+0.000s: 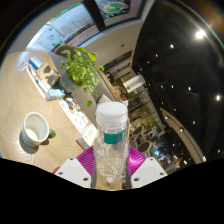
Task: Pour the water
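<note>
Clear plastic bottle with pale cap, clamped upright between the gripper's pink pads; white cup on the table, plant beyond.

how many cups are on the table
1. A white cup stands on the wooden table, off to the side of the bottle held between the tongs, with the plant beyond it. Others may be hidden behind the bottle.

Wooden table, white cup, potted plant
</note>
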Tool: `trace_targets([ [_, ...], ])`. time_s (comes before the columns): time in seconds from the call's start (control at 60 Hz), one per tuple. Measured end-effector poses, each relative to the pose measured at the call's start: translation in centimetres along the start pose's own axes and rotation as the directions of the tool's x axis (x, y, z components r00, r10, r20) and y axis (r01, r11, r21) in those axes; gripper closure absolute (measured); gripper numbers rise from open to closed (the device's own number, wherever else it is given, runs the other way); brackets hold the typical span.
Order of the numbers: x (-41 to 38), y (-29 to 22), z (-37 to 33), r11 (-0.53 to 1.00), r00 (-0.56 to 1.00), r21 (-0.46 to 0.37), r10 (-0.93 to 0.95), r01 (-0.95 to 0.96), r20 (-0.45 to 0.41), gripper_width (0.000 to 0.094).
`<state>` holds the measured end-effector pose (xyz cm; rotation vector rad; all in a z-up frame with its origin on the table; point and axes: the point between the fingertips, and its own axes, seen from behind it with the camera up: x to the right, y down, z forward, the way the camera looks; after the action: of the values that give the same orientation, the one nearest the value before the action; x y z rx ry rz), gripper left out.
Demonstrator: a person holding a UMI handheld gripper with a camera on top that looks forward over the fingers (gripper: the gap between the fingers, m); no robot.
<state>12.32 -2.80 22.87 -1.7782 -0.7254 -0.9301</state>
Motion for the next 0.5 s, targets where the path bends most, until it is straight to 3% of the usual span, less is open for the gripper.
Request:
trace_targets([
  [0.1,-1.9,3.0,-0.2,0.936,0.931,-0.082,0.351,-0.344,0.1,0.0545],
  [0.217,-5.0,7.0,0.5,0.785,0.767,-0.184,0.618,-0.591,0.172,0.0544],
  [0.5,-13.7,11.9,2.6,0.643,0.599,-0.294,0.766,-0.707,0.236,0.0536],
])
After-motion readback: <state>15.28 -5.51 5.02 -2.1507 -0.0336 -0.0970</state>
